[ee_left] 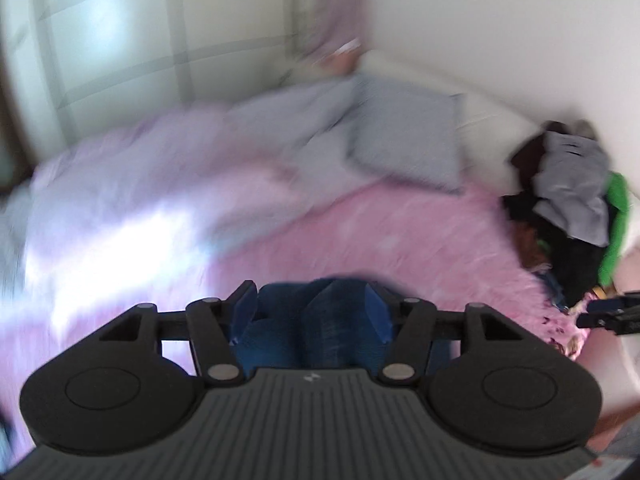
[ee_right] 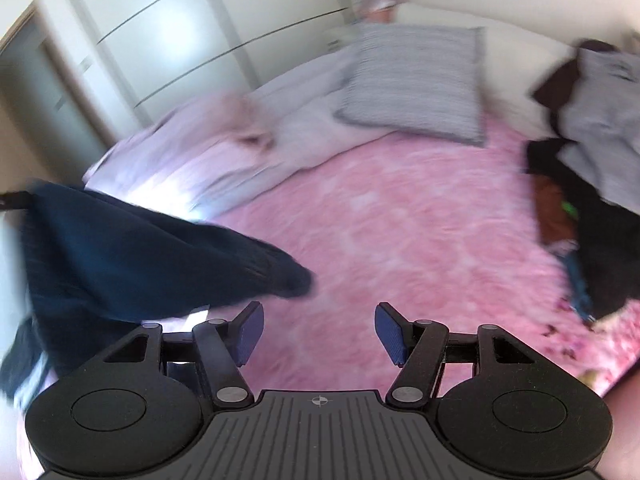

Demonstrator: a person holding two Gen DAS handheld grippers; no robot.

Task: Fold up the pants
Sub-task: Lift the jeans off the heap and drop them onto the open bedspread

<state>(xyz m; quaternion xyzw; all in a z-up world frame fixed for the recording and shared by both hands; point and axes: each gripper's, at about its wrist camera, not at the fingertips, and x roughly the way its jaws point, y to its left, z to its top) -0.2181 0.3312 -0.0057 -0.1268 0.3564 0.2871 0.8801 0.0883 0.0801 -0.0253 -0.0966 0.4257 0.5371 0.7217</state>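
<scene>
Dark blue pants (ee_left: 316, 324) are bunched between the blue pads of my left gripper (ee_left: 312, 308), which is shut on them above the pink bedspread (ee_left: 400, 236). In the right wrist view the same pants (ee_right: 132, 264) hang as a dark, blurred mass at the left, lifted off the bed, with one end trailing toward the middle. My right gripper (ee_right: 318, 332) is open with nothing between its fingers, and only the pink bedspread (ee_right: 400, 220) shows beyond it. The right gripper's tip (ee_left: 612, 312) shows at the right edge of the left wrist view.
A grey striped pillow (ee_right: 416, 84) and a crumpled lilac duvet (ee_right: 208, 148) lie at the head and left of the bed. A heap of mixed clothes (ee_right: 592, 160) sits at the right edge by the white wall. White wardrobe doors (ee_right: 180, 32) stand behind.
</scene>
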